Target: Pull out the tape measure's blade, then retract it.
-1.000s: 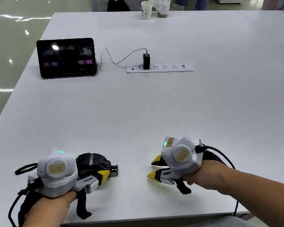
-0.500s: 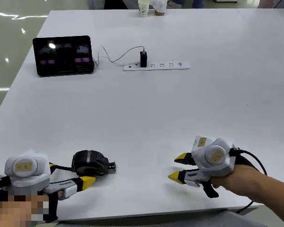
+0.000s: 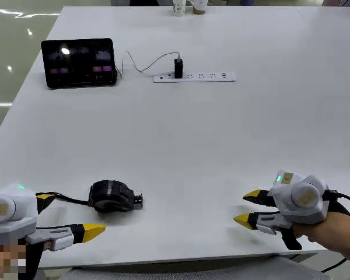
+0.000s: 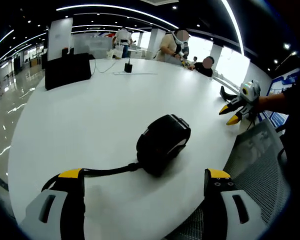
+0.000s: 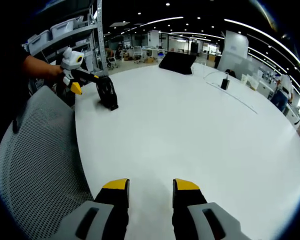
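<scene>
A black tape measure (image 3: 112,195) lies on the white table (image 3: 221,134) near its front edge, with the blade in and a black wrist strap (image 3: 64,199) trailing left. My left gripper (image 3: 70,214) is open just left of it, its jaws wide apart on either side of the strap and touching nothing. In the left gripper view the tape measure (image 4: 162,142) sits a short way ahead of the open left gripper (image 4: 144,174). My right gripper (image 3: 247,207) stands open and empty at the front right, far from the tape measure (image 5: 106,92).
A dark tablet (image 3: 79,62) stands at the back left. A white power strip (image 3: 193,76) with a plugged charger and cable lies at the back middle. Cups (image 3: 179,7) stand on the far edge. A grey mesh chair seat (image 5: 35,165) is below the front edge.
My left gripper has let go of the tape measure and drawn back to the left, leaving it on the table. My right gripper has moved away to the right.
</scene>
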The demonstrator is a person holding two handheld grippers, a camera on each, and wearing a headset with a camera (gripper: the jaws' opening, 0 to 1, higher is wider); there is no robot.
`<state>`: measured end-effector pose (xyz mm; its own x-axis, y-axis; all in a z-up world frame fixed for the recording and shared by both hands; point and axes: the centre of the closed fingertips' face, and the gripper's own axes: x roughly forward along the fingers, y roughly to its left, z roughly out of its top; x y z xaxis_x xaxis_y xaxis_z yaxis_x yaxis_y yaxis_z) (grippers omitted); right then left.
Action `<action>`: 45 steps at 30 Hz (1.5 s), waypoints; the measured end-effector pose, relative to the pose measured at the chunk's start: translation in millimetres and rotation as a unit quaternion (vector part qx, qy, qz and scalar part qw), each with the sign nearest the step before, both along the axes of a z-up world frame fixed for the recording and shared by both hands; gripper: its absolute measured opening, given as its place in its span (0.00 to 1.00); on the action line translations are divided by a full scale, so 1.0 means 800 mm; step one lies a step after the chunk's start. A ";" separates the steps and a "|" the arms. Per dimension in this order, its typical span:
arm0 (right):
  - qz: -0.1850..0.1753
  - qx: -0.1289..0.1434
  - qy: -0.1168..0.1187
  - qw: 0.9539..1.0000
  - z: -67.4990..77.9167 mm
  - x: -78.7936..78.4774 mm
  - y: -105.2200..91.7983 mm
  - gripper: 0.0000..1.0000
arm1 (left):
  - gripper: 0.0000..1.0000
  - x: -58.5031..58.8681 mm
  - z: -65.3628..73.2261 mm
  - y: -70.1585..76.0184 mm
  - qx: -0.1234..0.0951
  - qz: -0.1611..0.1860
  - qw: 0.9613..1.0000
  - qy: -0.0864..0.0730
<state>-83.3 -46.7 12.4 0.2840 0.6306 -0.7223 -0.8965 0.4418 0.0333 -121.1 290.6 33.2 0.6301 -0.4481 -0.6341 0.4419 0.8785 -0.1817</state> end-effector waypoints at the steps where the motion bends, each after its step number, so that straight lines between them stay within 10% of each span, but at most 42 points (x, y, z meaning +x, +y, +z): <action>1: -0.006 0.003 0.000 1.000 0.002 0.002 -0.005 0.32 | 0.98 0.002 0.003 0.001 0.003 -0.002 1.000 -0.004; 6: -0.014 0.007 -0.003 1.000 0.011 0.003 -0.025 0.37 | 0.99 0.001 0.014 -0.007 -0.016 -0.023 1.000 -0.002; 21: -0.036 0.010 0.005 0.999 0.018 0.007 -0.065 0.58 | 0.99 -0.004 0.012 0.015 0.023 -0.045 0.999 -0.004; 35: -0.048 0.018 0.017 0.999 0.023 0.014 -0.069 0.98 | 0.99 0.010 0.033 0.006 0.009 -0.054 0.998 -0.011; 45: -0.036 0.028 0.018 0.999 0.028 0.008 -0.064 0.99 | 0.99 0.010 0.033 -0.004 0.013 -0.076 0.997 -0.003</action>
<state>-76.5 -98.2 34.9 0.3043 0.6499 -0.6964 -0.8603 0.5014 0.0919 -112.7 287.1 59.5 0.5600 -0.5220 -0.6433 0.5720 0.8054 -0.1556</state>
